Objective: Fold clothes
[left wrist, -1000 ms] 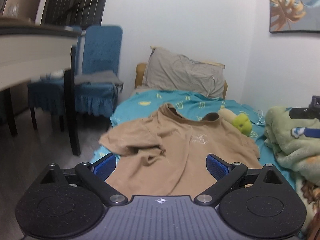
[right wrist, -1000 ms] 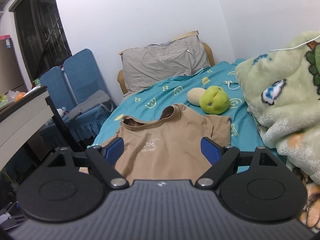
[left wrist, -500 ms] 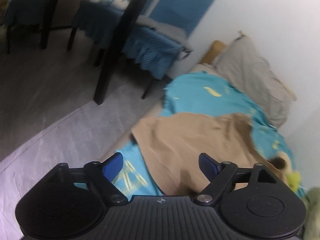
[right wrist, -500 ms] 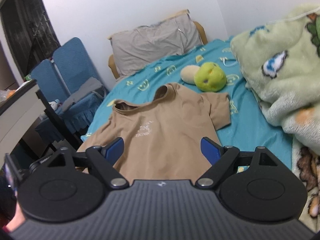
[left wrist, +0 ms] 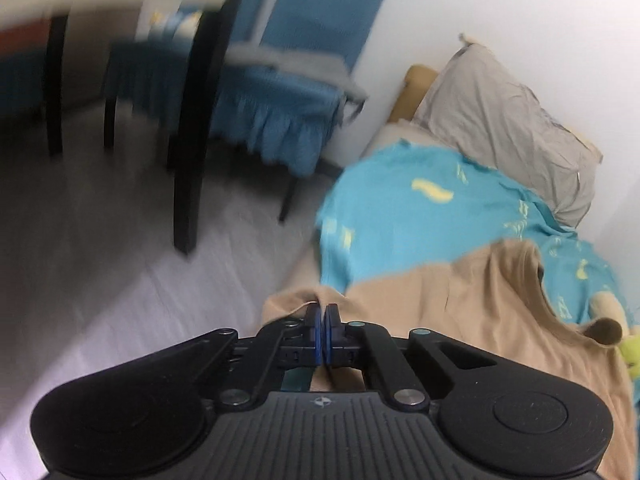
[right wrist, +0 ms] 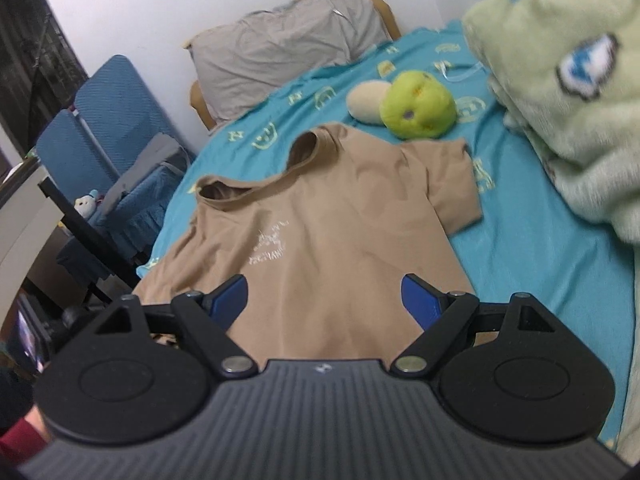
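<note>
Tan cotton, a short-sleeved T-shirt [right wrist: 332,232], lies front-up on the teal patterned bedsheet [right wrist: 540,256], filling the middle of the right view. The left gripper [left wrist: 321,316], low centre of its frame, has its jaws pinched together on the shirt's sleeve edge at the bedside; the right gripper [right wrist: 324,296] hovers over the hem with jaws wide. The fold looks to be just starting: next, carry that sleeve inward. A grey pillow [right wrist: 280,40], green plush toy [right wrist: 418,106], fleece blanket [right wrist: 560,80] and blue chairs [left wrist: 288,80] surround it.
</note>
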